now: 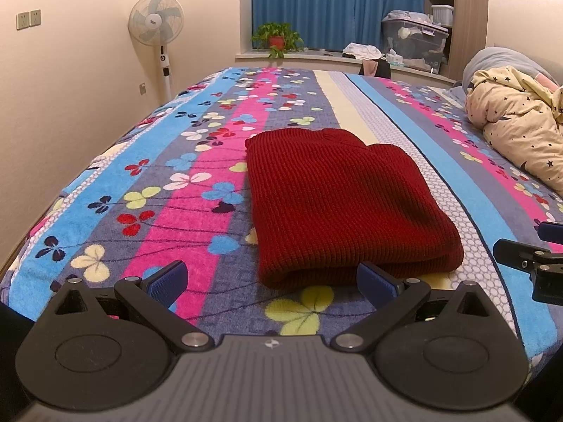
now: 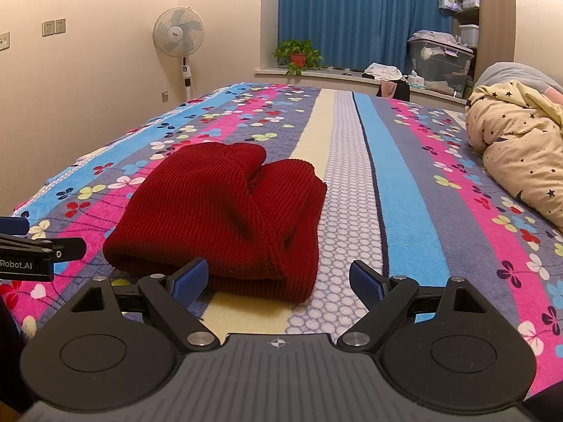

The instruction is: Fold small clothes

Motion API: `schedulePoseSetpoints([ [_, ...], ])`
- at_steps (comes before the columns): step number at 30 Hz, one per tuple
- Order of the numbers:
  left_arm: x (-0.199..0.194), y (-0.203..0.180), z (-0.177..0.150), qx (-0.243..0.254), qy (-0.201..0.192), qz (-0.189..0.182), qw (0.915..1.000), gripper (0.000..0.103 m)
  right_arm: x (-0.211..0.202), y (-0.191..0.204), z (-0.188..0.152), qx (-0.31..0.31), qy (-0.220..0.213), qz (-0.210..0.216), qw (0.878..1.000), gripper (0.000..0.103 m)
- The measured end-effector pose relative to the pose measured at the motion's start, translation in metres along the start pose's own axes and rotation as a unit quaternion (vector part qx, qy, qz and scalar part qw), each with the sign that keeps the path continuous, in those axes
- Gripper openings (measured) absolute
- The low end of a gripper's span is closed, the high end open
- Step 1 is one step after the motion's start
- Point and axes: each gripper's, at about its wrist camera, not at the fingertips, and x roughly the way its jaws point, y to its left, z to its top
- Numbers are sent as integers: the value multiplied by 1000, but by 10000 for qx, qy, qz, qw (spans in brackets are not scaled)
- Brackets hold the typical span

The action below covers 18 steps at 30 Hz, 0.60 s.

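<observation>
The dark red ribbed-knit garment (image 1: pixel 348 204) lies folded on the striped floral bedspread (image 1: pixel 169 190) just ahead of both jaws, left gripper (image 1: pixel 271 281) and right gripper (image 2: pixel 278 279) spread wide and empty, apparently released after the fold.

One folded red sweater (image 1: pixel 348 204), one standing fan (image 1: pixel 156 21), one potted plant (image 1: pixel 278 38) (red pot), two claws.

Warm indoor light, soft shadows, sharp focus, fisheye-bent edges, dark corners

left gripper (image 1: pixel 271 283): jaws spread wide, holding nothing
right gripper (image 2: pixel 278 281): jaws spread wide, holding nothing, level beside the left
</observation>
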Motion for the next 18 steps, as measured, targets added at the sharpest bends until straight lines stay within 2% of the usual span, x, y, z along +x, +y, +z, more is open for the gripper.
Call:
schedulePoseSetpoints([
  [18, 1, 1, -1, -8, 35, -16, 10000, 102, 1, -1, -2, -48, 35, 45, 10000, 89],
])
